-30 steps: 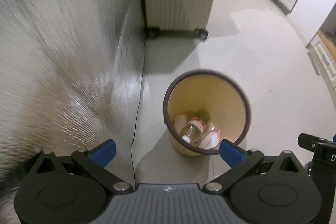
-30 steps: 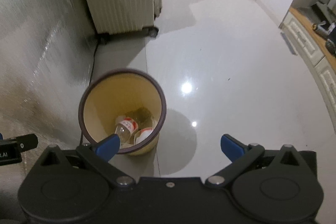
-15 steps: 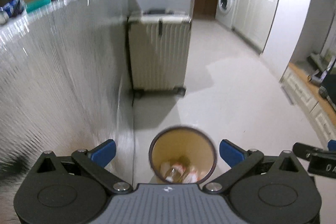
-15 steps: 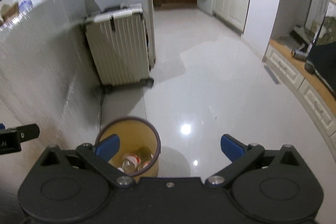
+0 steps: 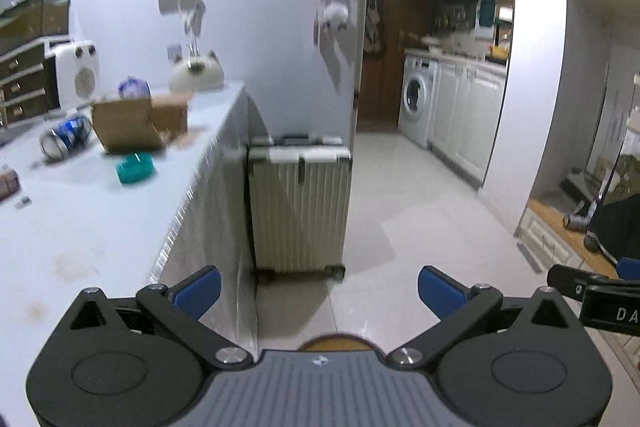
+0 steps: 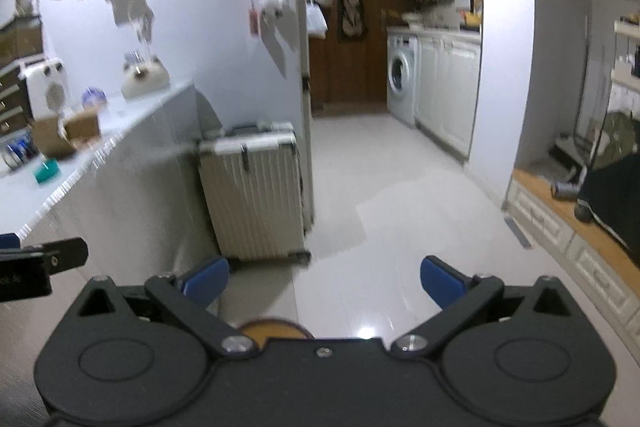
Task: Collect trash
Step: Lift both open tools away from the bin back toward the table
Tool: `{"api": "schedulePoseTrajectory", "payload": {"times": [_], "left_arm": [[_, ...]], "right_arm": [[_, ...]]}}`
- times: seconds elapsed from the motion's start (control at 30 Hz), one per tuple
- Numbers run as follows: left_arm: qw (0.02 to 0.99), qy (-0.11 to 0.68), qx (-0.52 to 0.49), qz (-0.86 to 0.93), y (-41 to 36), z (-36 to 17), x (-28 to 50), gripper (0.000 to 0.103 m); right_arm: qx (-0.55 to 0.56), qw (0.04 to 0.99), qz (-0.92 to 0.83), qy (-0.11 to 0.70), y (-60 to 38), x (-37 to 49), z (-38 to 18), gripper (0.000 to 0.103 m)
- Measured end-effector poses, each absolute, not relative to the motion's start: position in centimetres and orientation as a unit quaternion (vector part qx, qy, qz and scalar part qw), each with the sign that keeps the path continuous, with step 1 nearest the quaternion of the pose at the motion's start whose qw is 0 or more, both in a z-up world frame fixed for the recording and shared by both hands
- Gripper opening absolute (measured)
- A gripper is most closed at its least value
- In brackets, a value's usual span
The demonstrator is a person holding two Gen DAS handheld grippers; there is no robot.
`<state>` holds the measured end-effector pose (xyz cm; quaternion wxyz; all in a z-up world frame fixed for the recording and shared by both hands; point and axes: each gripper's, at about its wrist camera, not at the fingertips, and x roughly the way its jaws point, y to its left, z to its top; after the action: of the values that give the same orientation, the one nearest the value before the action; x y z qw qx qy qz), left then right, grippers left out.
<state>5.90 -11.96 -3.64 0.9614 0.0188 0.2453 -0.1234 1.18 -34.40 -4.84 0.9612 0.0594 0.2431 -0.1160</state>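
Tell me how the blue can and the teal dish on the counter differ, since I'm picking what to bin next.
The blue can lies tipped on its side; the teal dish sits flat. The can is long, round and shiny at its end; the dish is low and wide. The can lies left of the cardboard box; the dish sits in front of it. Both rest on the counter.

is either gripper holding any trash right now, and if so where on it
Nothing is held. The left gripper and the right gripper are both open, with only floor showing between their blue fingers.
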Motion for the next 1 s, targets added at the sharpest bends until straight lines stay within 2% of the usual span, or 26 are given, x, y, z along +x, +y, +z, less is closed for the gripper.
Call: {"api": "schedulePoseTrajectory", "payload": {"times": [0.4,1.0], "left_arm": [[0.979,0.185,0.018,-0.084,-6.3,2.9,4.3,0.103],[0.983,0.176,0.053,-0.018,10.1,5.6,11.1,0.103]], "right_arm": [[0.055,0.980,-0.077,0.176,-30.6,0.8,1.7,0.103],[0.055,0.985,-0.001,0.163,-19.7,9.1,3.5,0.103]]}}
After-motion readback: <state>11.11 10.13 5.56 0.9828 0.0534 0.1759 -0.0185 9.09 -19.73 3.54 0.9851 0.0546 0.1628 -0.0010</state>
